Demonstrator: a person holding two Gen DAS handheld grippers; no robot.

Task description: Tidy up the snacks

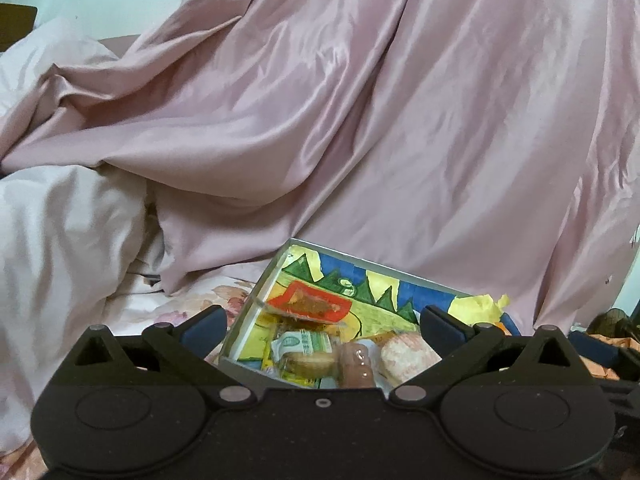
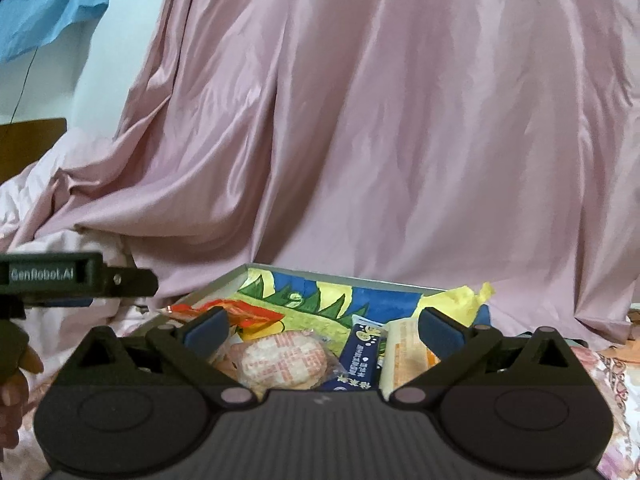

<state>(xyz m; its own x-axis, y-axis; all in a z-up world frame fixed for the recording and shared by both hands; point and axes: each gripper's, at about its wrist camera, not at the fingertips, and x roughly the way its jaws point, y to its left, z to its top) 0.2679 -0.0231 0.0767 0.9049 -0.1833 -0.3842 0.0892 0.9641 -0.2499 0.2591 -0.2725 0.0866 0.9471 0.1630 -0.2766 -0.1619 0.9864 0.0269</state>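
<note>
Both grippers empty, jaws wide, hovering at the near edge of the snack box (image 2: 340, 280) — between picks, I'd judge.
Left gripper (image 1: 320, 330), right gripper (image 2: 322, 330): nothing between the pads. Snacks lie inside the box (round red-checked cake (image 2: 280, 356), navy packet (image 2: 360, 354)). Next: pick a piece, descend, close. Box sits on floral bedding (image 1: 192, 304); pink satin sheet (image 2: 400, 140) behind it.
</note>
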